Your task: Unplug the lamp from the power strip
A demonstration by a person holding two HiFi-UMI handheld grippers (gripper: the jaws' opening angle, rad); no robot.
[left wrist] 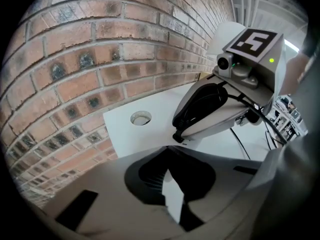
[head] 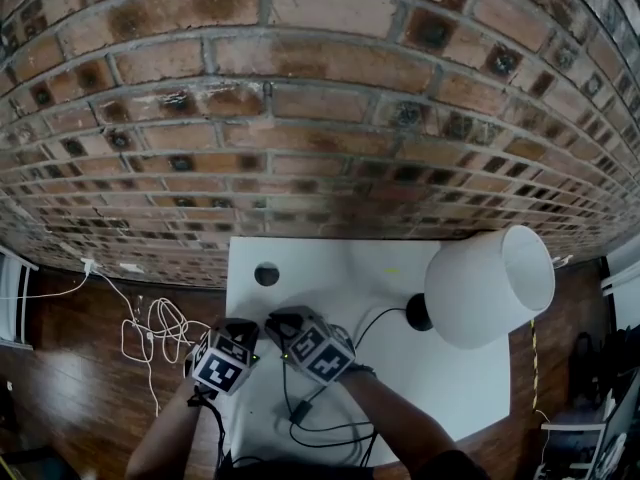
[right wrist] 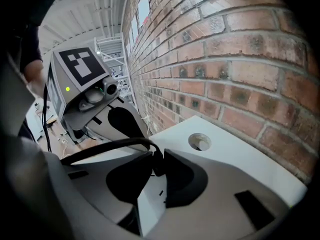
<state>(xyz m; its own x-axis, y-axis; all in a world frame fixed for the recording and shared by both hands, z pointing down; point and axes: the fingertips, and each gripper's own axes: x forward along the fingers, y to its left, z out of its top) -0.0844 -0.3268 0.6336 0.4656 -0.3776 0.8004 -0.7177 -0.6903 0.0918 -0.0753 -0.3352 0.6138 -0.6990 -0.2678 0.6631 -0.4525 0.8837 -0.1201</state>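
My right gripper (right wrist: 157, 170) is shut on a black plug (right wrist: 157, 160). The plug's black cord (right wrist: 107, 147) arcs away to the left. Under the plug, between the jaws, lies the white power strip (right wrist: 152, 204), with small slots showing. My left gripper (left wrist: 172, 184) has a white sliver of the power strip (left wrist: 174, 201) pinched between its dark pads. In the head view the left gripper (head: 248, 328) and the right gripper (head: 277, 325) meet tip to tip on the white table (head: 330, 263). The lamp (head: 490, 283), white-shaded on a black base (head: 418, 313), leans at the table's right.
A brick wall (head: 320, 118) runs right behind the table. A round cable hole (head: 266, 274) sits near the table's back left. Loose black cord (head: 320, 426) loops on the table near me. White cables (head: 150, 333) lie on the wooden floor to the left.
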